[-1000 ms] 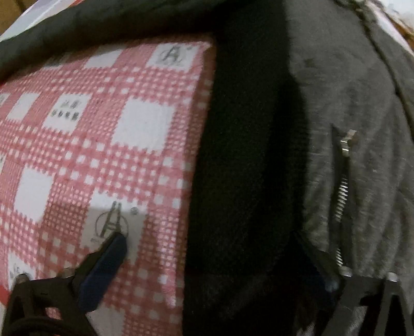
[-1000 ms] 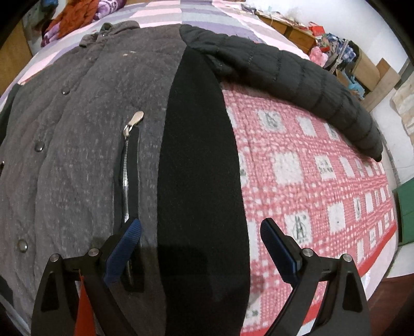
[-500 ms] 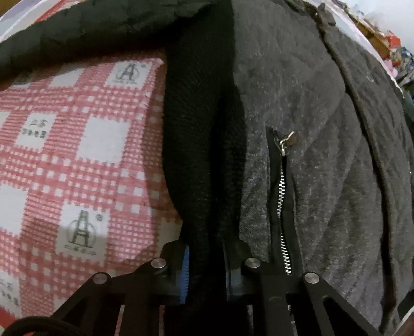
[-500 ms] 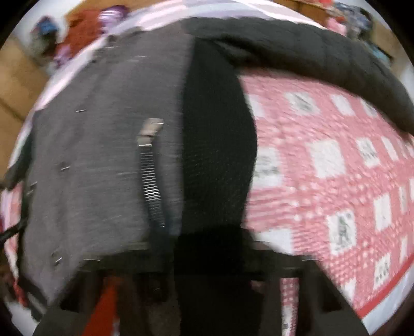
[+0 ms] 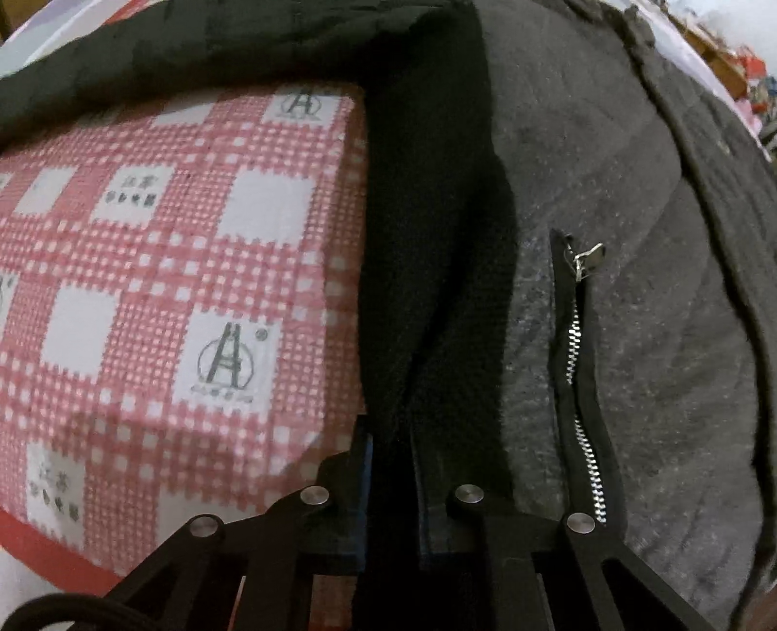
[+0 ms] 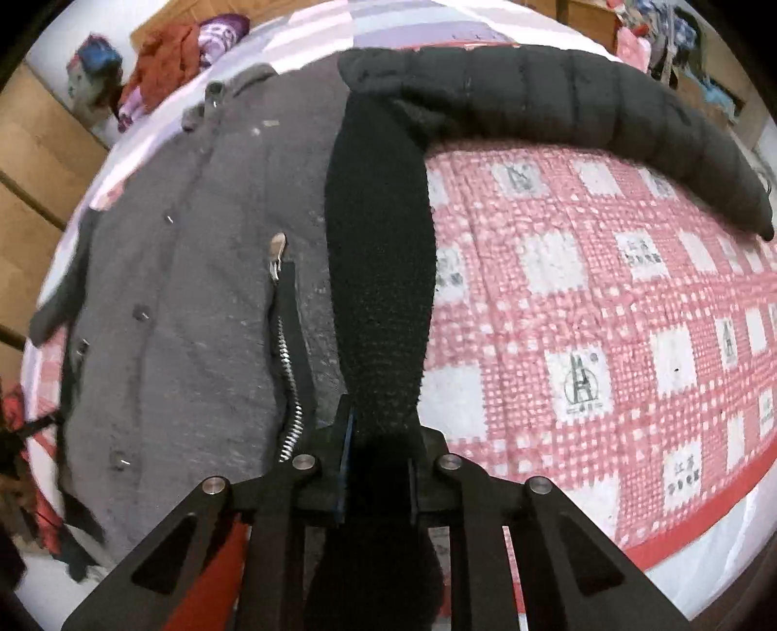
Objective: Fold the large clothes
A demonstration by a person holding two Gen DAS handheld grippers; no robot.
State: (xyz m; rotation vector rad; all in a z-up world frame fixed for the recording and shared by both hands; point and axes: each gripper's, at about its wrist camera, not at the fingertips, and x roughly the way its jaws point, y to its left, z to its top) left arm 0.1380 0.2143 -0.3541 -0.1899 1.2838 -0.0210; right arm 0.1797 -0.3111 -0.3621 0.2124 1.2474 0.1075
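Observation:
A grey quilted jacket [image 5: 631,194] [image 6: 194,315] lies spread flat on a bed, front up. A black knit side panel [image 5: 427,242] [image 6: 379,242] runs along its edge, beside a pocket zipper [image 5: 578,349] [image 6: 286,340]. Its black padded sleeve [image 6: 558,97] [image 5: 194,48] stretches out over the sheet. My left gripper [image 5: 391,437] is shut on the panel, pinching it into a ridge. My right gripper [image 6: 381,427] has its jaws closing on the same panel, with the pads pressing the bunched fabric.
The red and white checked sheet [image 5: 170,267] [image 6: 607,315] covers the bed beside the jacket, with a red border at its near edge. A heap of clothes [image 6: 170,63] lies past the collar. Wooden furniture [image 6: 29,160] stands on the left and clutter [image 6: 655,29] at the far right.
Both grippers went from wide open to closed on the black side panel. The fabric now rises in a pinched fold between each pair of fingers, and both views have shifted slightly.

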